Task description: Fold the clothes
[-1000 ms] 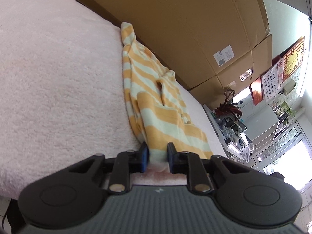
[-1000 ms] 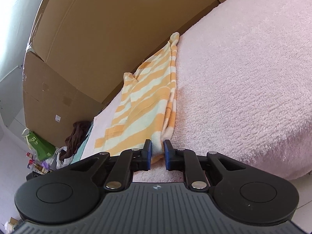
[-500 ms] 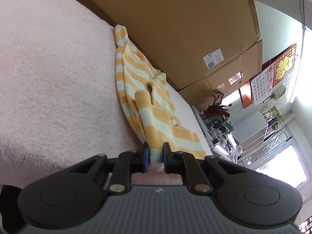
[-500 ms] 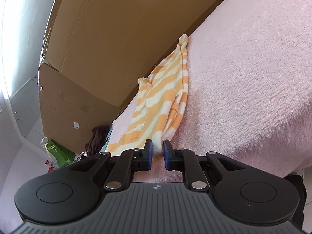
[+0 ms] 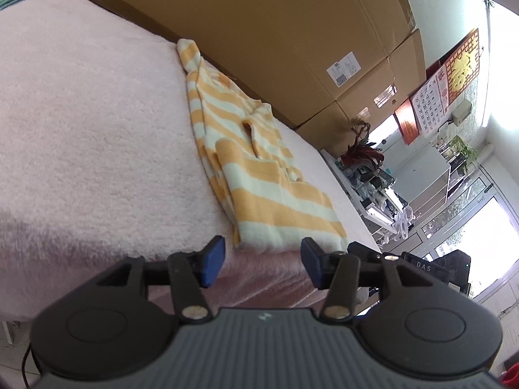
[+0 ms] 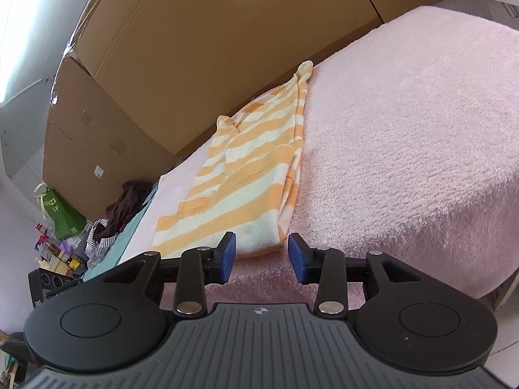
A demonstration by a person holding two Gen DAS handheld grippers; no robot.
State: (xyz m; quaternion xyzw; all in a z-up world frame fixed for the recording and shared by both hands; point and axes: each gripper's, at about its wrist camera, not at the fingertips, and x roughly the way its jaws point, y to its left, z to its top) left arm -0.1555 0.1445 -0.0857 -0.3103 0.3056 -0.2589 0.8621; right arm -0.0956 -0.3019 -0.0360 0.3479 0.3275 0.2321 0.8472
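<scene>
Left tongs (image 5: 262, 259) are spread wide, blue pads (image 5: 212, 261) well apart and gripping nothing — the near hem of the striped shirt (image 5: 259, 181) lies just beyond the gap, not touched. Right tongs (image 6: 262, 253) are wide open too, empty, with the other near corner of that shirt (image 6: 246, 194) sitting just past the pads (image 6: 296, 257).

The shirt itself is orange and pale cream stripes, folded lengthwise into a long narrow strip. It runs from the near edge of the pink blanket (image 5: 81, 129) away toward the far side, where its tip ends close to the big cardboard boxes (image 5: 275, 32). In the left wrist view a folded-over sleeve lies on top of the strip; the doubled edge faces the open stretch of blanket.

The fluffy pink blanket (image 6: 405, 162) covers the surface the shirt lies on, and most of it is bare beside the shirt. From the right wrist view, a white cloth (image 6: 175, 181) and a teal one (image 6: 129, 230) lie on the shirt's other side, with a dark brown garment (image 6: 129, 197) heaped further off and a green bag (image 6: 60, 217) near the boxes (image 6: 194, 48).

Out past the left tongs — a calendar (image 5: 428, 103) on the wall, a red plant (image 5: 363, 152), and bright glass doors (image 5: 480, 220).
</scene>
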